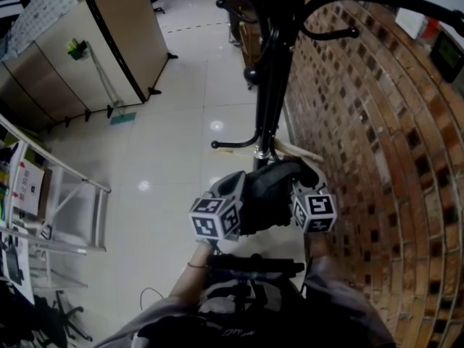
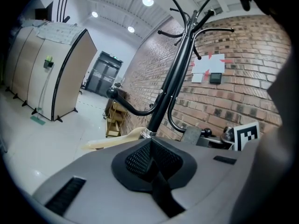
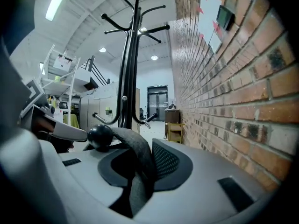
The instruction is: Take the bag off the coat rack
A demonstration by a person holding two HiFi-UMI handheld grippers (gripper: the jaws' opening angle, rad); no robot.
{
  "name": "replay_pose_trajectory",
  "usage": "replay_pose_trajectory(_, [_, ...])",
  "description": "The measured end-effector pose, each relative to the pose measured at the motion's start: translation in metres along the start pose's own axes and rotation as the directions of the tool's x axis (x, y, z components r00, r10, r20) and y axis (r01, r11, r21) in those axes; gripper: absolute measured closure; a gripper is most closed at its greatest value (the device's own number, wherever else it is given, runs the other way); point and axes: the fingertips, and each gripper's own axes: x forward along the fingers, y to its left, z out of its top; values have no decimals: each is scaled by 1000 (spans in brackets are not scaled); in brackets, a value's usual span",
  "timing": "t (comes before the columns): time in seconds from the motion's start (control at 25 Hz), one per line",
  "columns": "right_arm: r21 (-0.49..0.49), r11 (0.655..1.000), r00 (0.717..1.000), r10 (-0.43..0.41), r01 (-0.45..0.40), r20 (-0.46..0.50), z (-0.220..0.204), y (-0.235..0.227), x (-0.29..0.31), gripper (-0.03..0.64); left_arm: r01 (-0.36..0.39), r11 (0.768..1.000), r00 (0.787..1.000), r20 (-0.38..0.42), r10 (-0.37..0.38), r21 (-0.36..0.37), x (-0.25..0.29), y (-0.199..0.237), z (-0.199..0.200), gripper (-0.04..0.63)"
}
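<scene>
Dark bag [image 1: 272, 194] low against coat rack [image 1: 270, 85]; grey strap [image 3: 135, 157] over ball-tipped hook [image 3: 99, 135].

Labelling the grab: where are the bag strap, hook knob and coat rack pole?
bag strap [image 3: 139, 152]: right gripper view, middle of band.
hook knob [image 3: 99, 135]: right gripper view, ball's centre.
coat rack pole [image 3: 127, 78]: right gripper view, mid-shaft.

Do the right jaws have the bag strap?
Yes: the jaws of the right gripper pinch the strap, which runs up over the rack's black knob.
</scene>
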Motion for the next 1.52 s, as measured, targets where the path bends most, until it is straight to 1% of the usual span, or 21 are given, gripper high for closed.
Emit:
replay_pose_trajectory(0.12, [-16, 999, 999, -32, 32, -18, 0, -1, -10, 538, 3, 1000, 1000, 1, -3, -2, -2, 3, 2, 586])
replay_pose_trajectory(0.36, [15, 996, 995, -89, 89, -34, 0, 0, -21, 538, 13, 1000, 1000, -1, -13, -5, -4, 6, 2, 586])
replay_pose_trajectory(0.6, [56, 988, 990, -142, 142, -4, 8, -6, -33, 538, 19, 1000, 1000, -4, -19, -9, -4, 12, 3, 587])
replay_pose_trajectory(0.72, [79, 986, 988, -152, 150, 25, 23, -5, -47, 538, 27, 1000, 1000, -4, -27, -13, -2, 14, 4, 587])
replay_pose_trajectory(0.8, [103, 983, 988, -153, 150, 22, 26, -1, -56, 538, 34, 999, 999, -4, -34, -22, 0, 15, 5, 586])
replay_pose_trajectory(0.88, [122, 982, 989, -150, 147, 14, 23, 3, -62, 538, 46, 999, 999, -4, -46, -29, 2, 14, 4, 587])
replay_pose_trajectory(1.0, [114, 982, 988, -152, 151, 2, 18, 11, -68, 538, 72, 997, 997, -12, -72, -25, 2, 7, 4, 586])
replay_pose_trajectory(1.28, [153, 965, 976, -208, 215, -61, -7, 16, -80, 538, 141, 990, 989, -50, -141, -5, 4, -14, -7, 587])
replay_pose_trajectory(1.52, [204, 948, 968, -228, 244, -102, -29, 22, -89, 538, 192, 981, 979, -75, -190, 9, 2, -28, -13, 586])
